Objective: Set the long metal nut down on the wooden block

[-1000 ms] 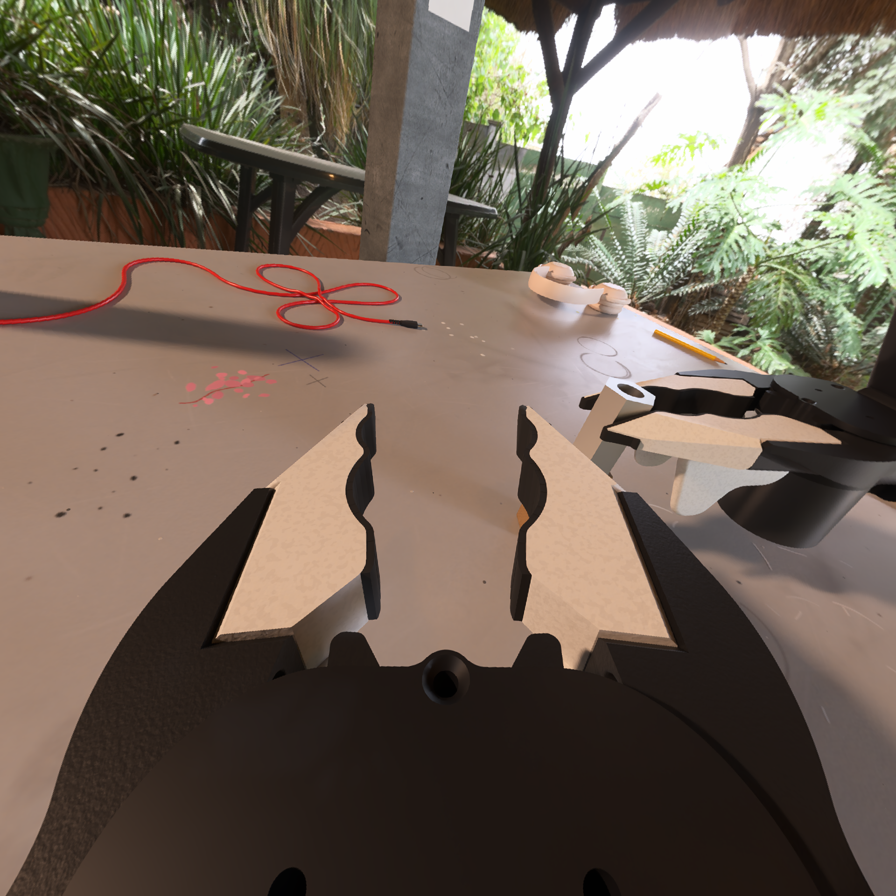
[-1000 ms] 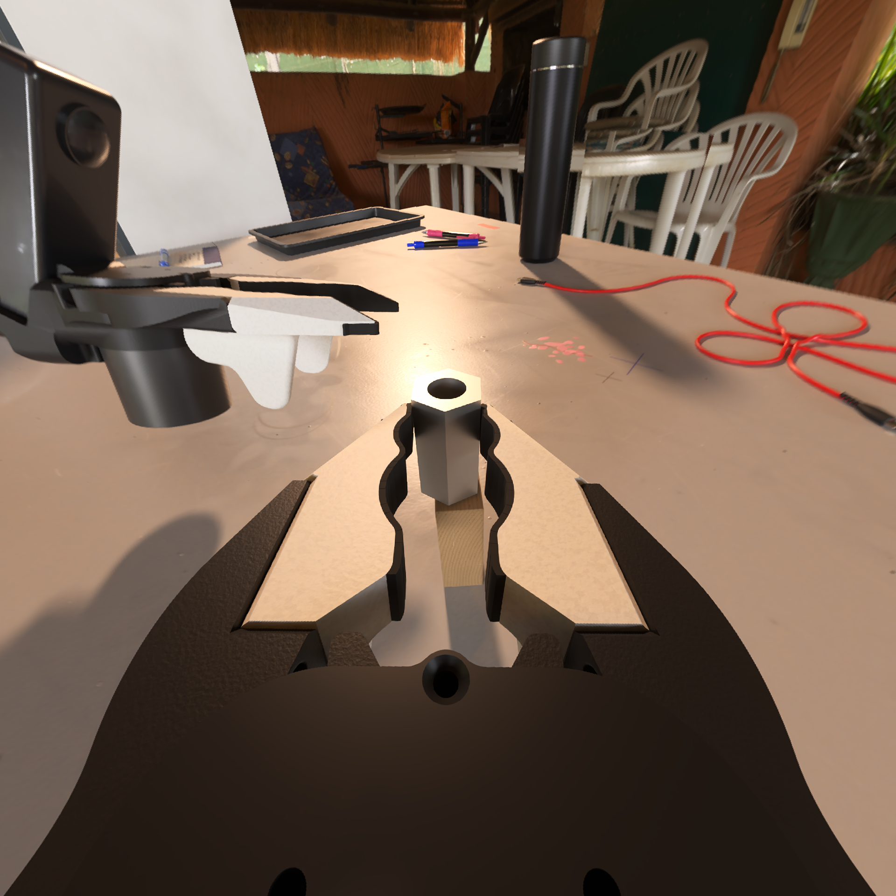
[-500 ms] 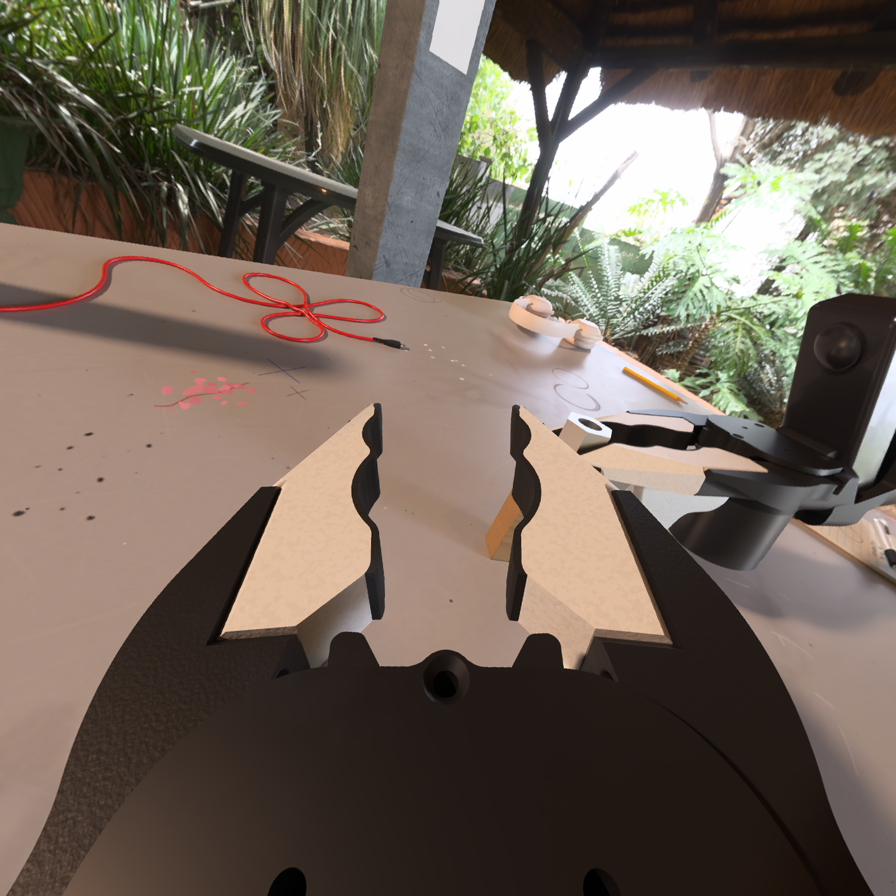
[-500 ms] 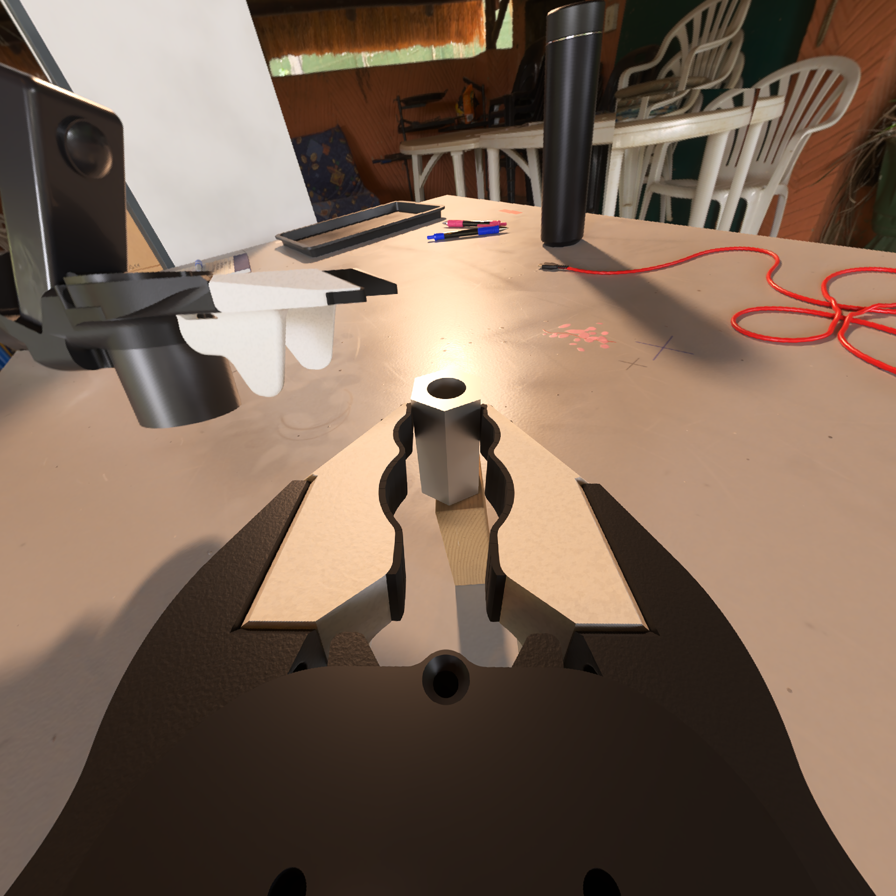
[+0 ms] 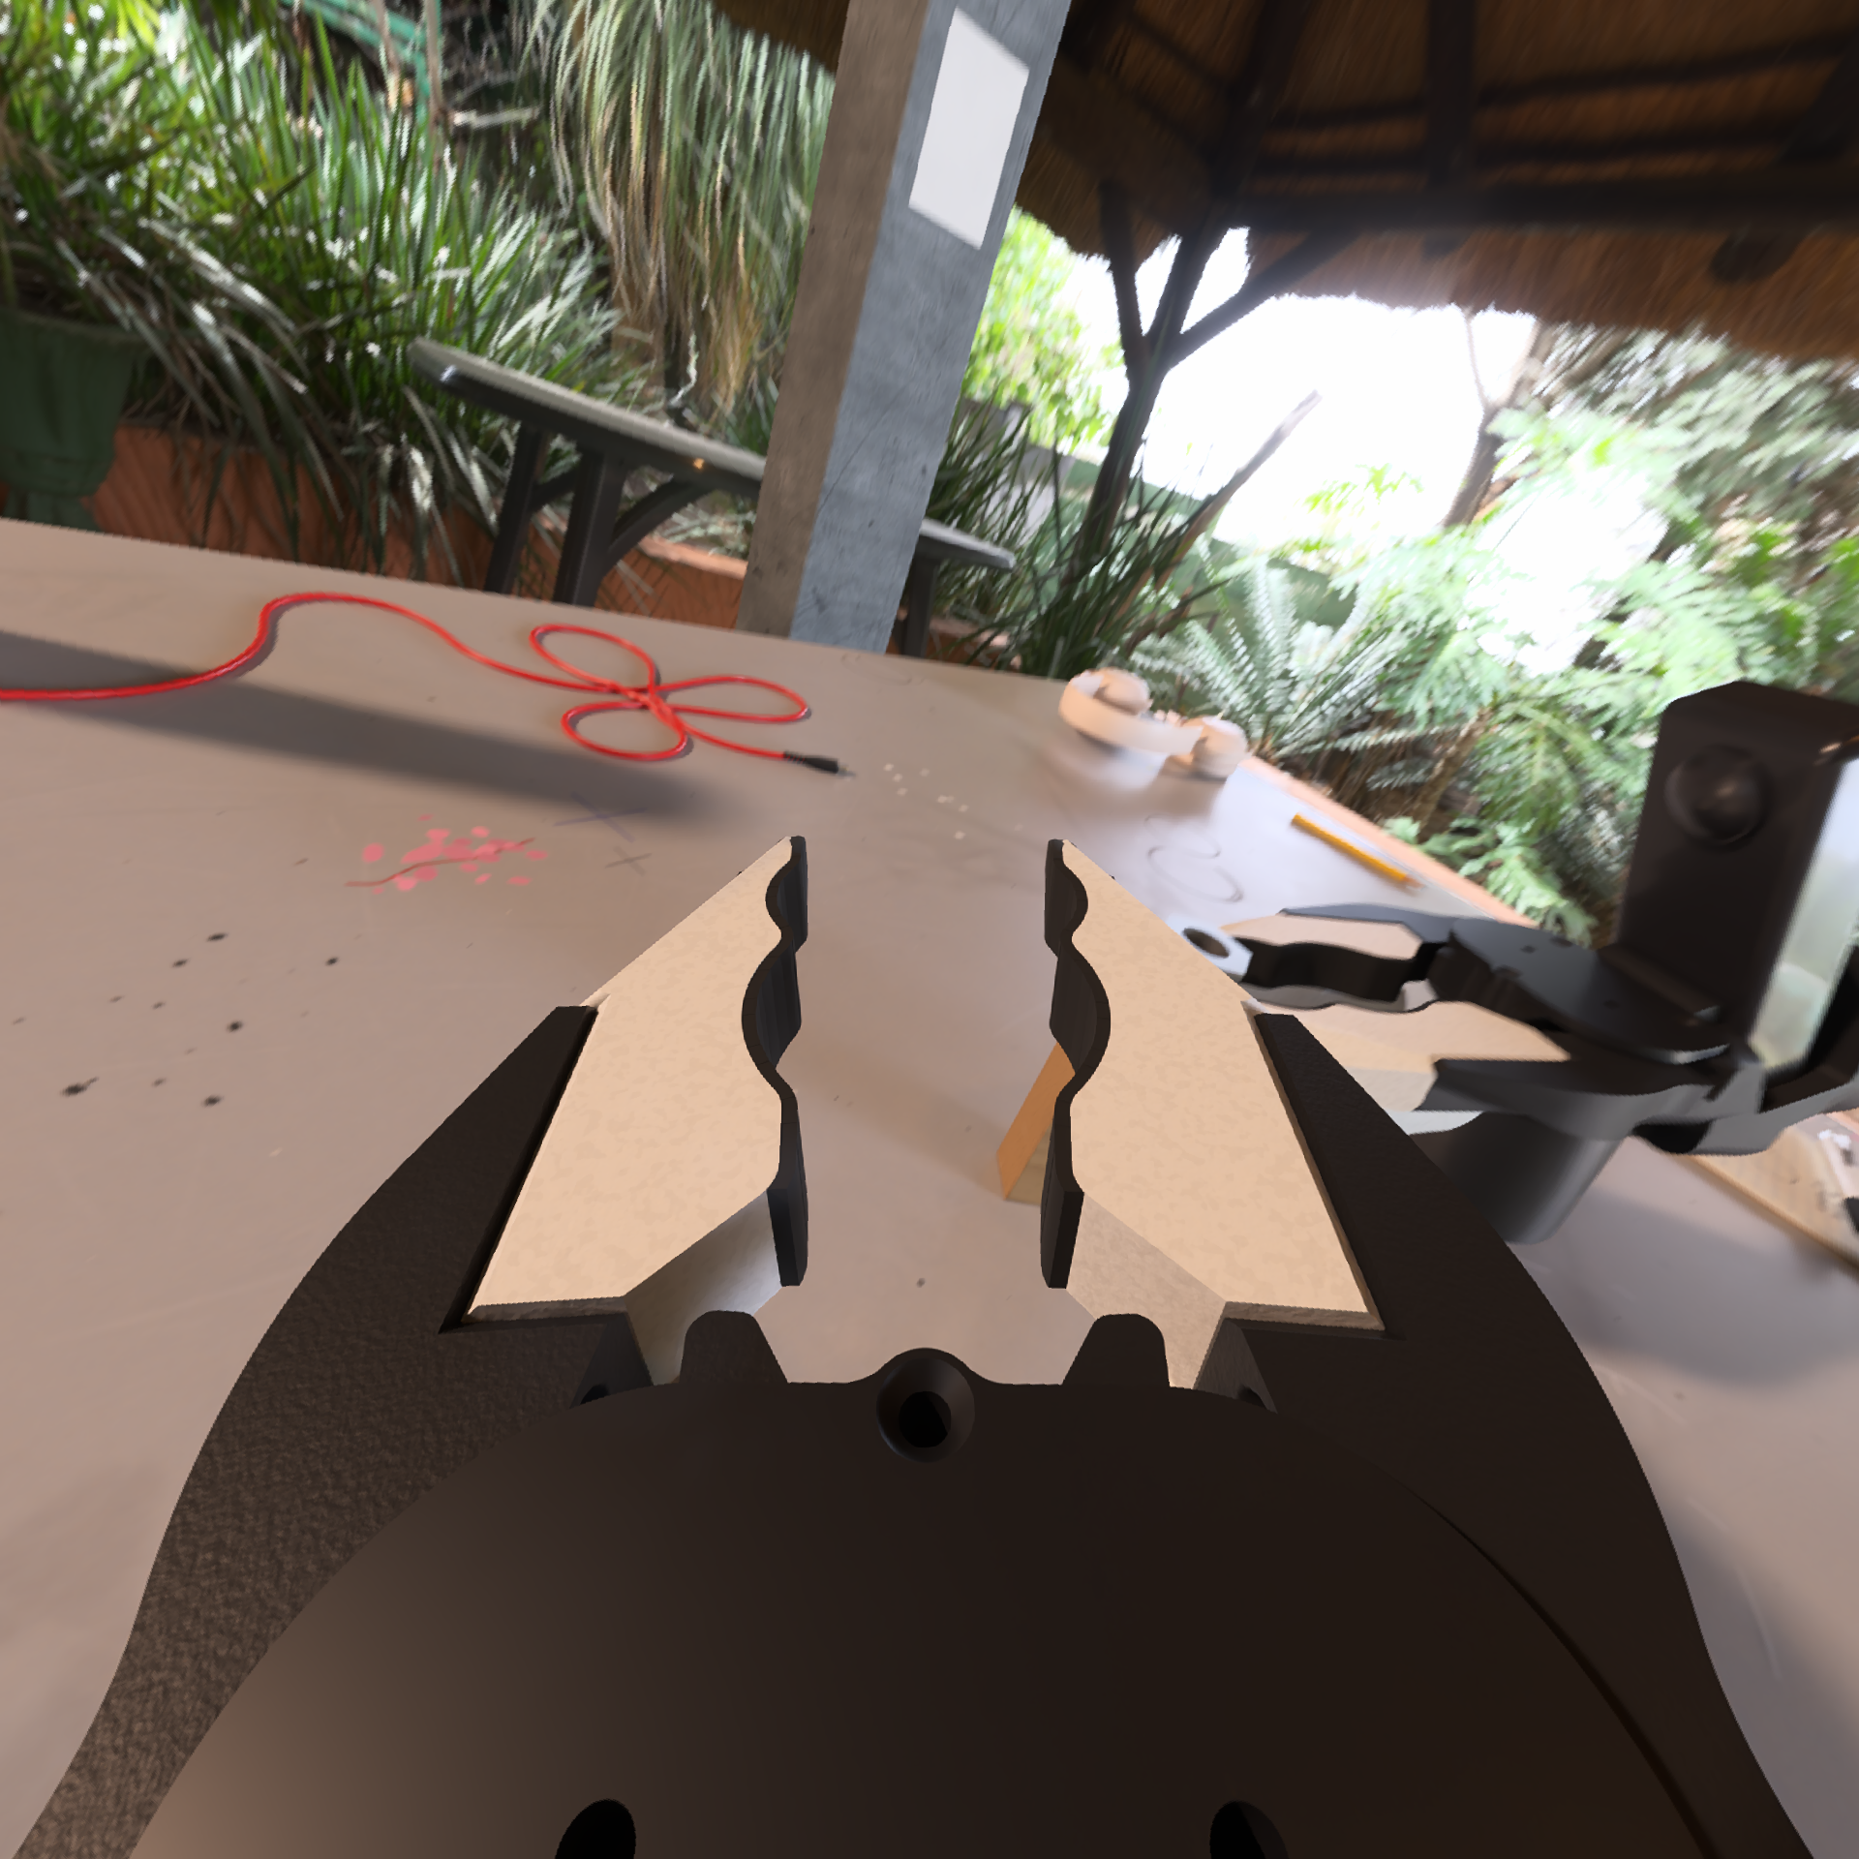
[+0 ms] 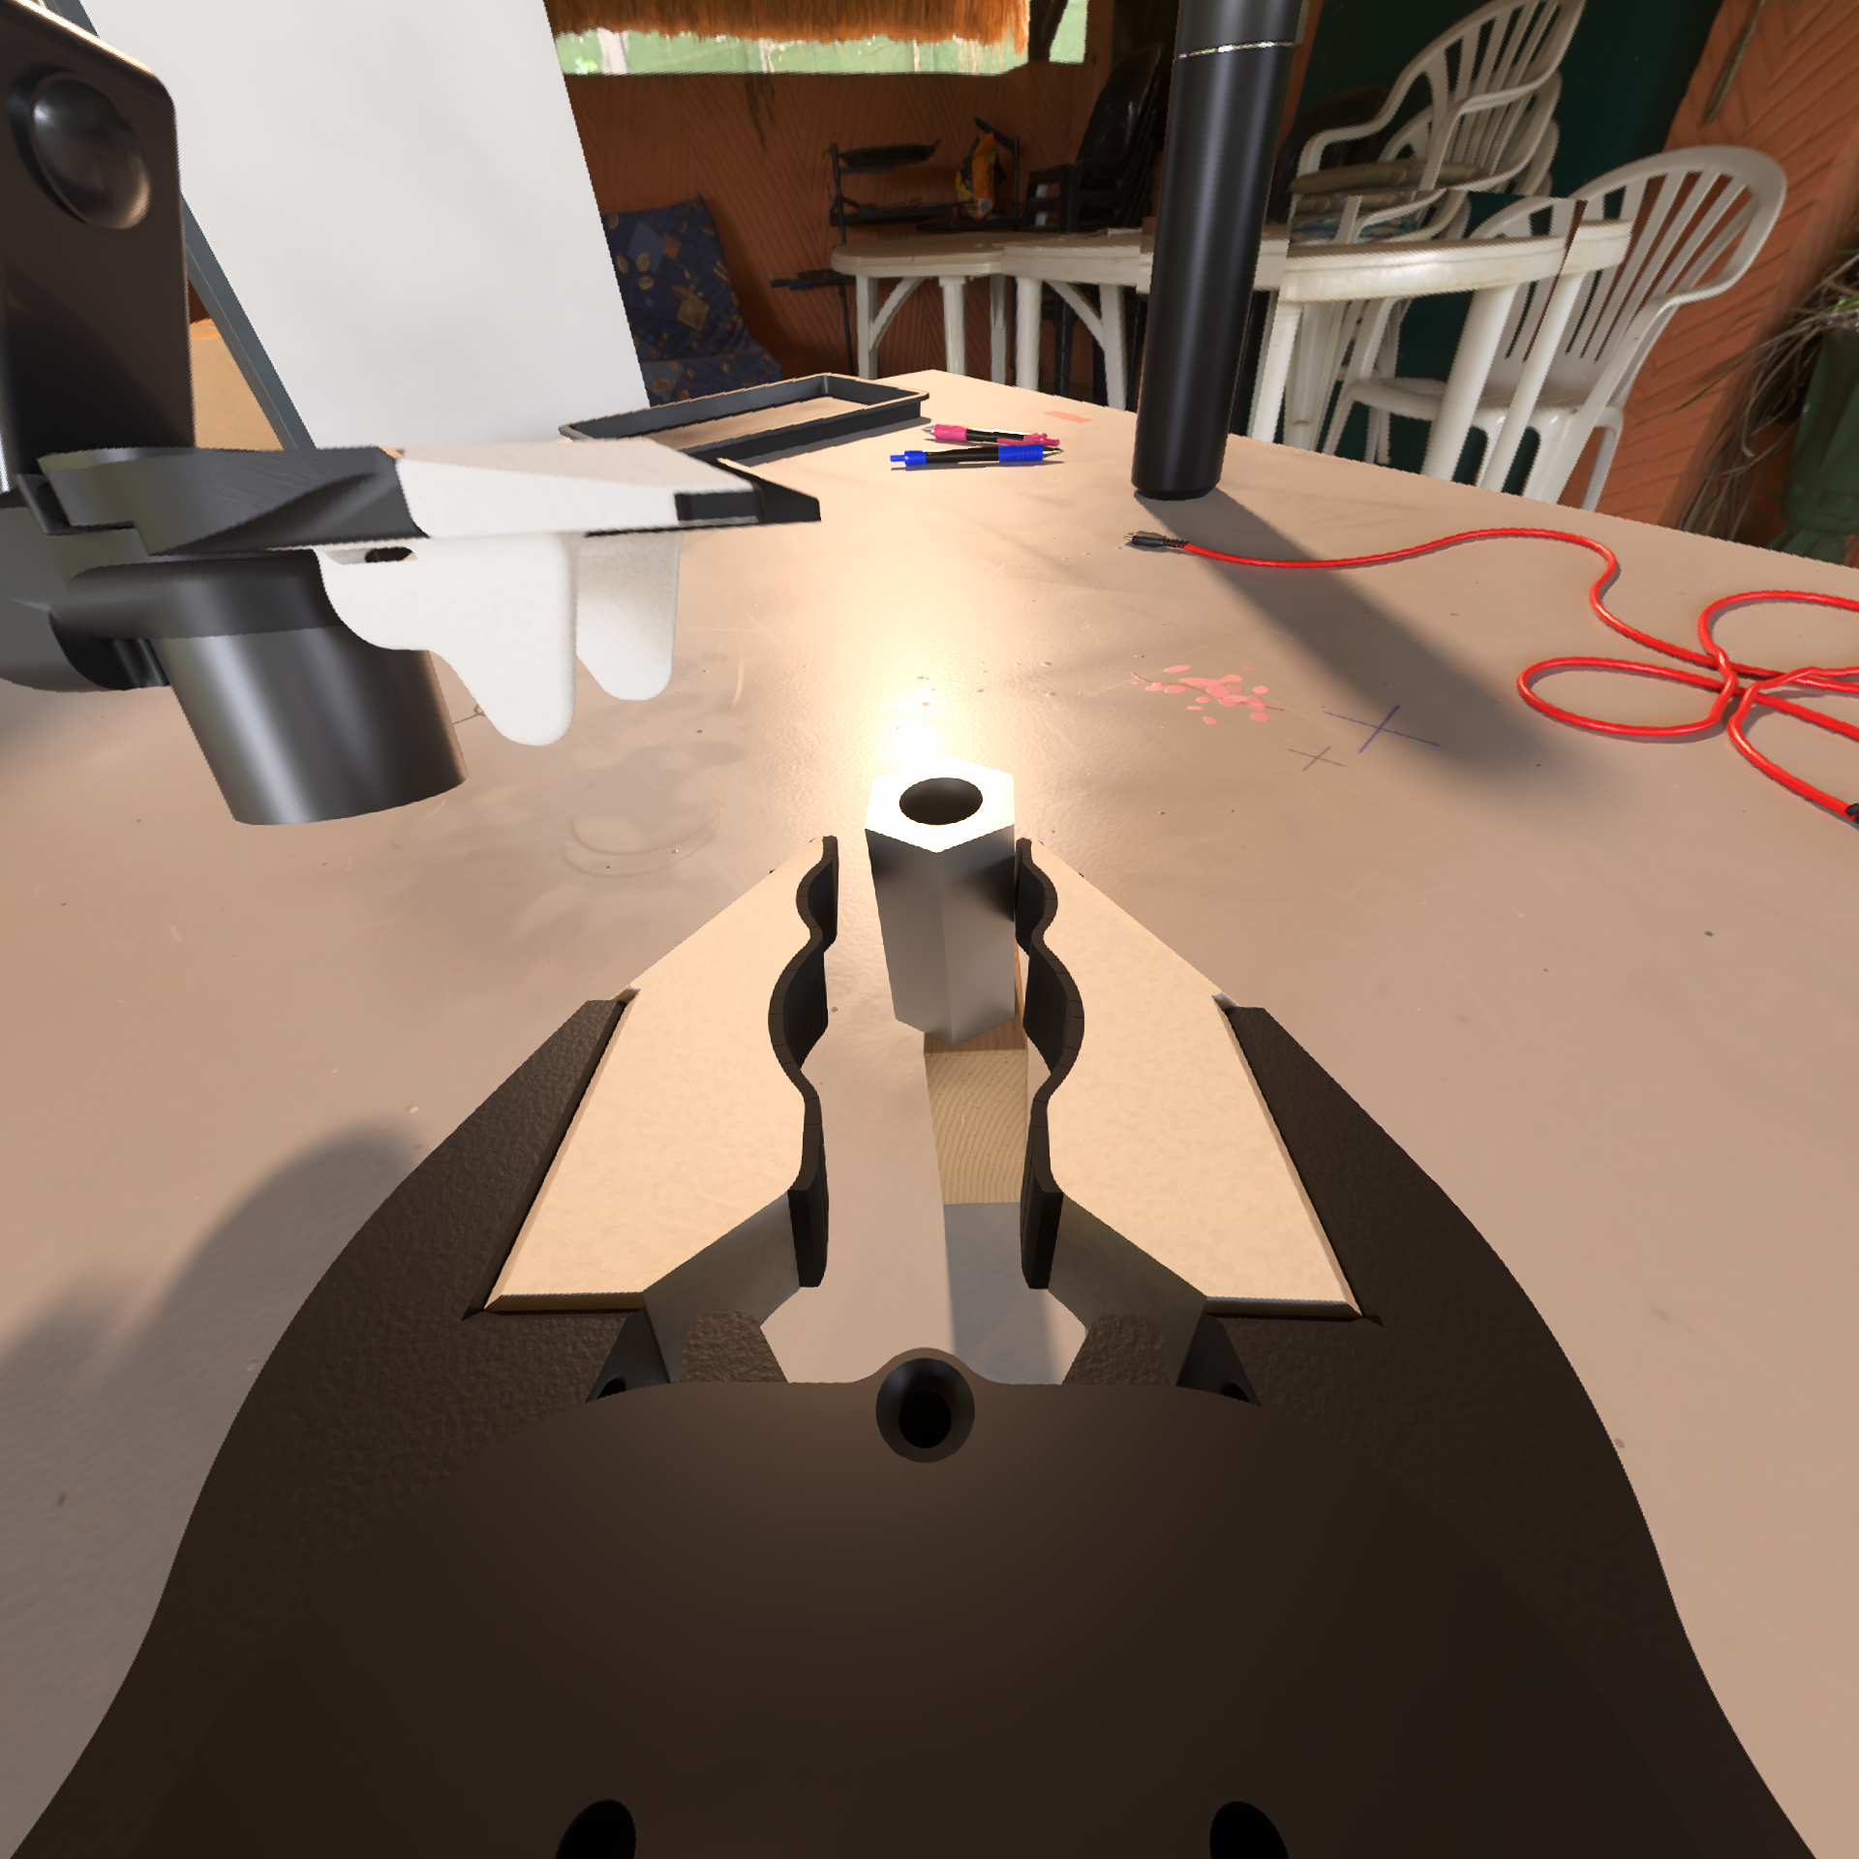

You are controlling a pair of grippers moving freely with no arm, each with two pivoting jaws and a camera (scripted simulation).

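Note:
The long metal hex nut (image 6: 941, 905) stands upright on the far end of the wooden block (image 6: 976, 1117), which lies on the table. My right gripper (image 6: 923, 855) is open, with its fingers on either side of the nut; a gap shows on the left side and the right finger is very close to it. In the left wrist view the nut's top (image 5: 1202, 941) peeks out by the right gripper (image 5: 1257, 951), and a corner of the block (image 5: 1031, 1127) shows. My left gripper (image 5: 923, 855) is open and empty, hovering to one side (image 6: 775, 500).
A red cable (image 6: 1710, 644) loops on the table at the right. A tall black cylinder (image 6: 1202, 251), two pens (image 6: 986, 448), a black tray (image 6: 744, 407) and a white board (image 6: 382, 221) stand at the far side. White headphones (image 5: 1147, 724) and a pencil (image 5: 1353, 860) lie near an edge.
My right gripper's fingers have spread apart and let go of the nut, which now stands on the block. My left gripper has shifted so the right gripper sits farther right in its view.

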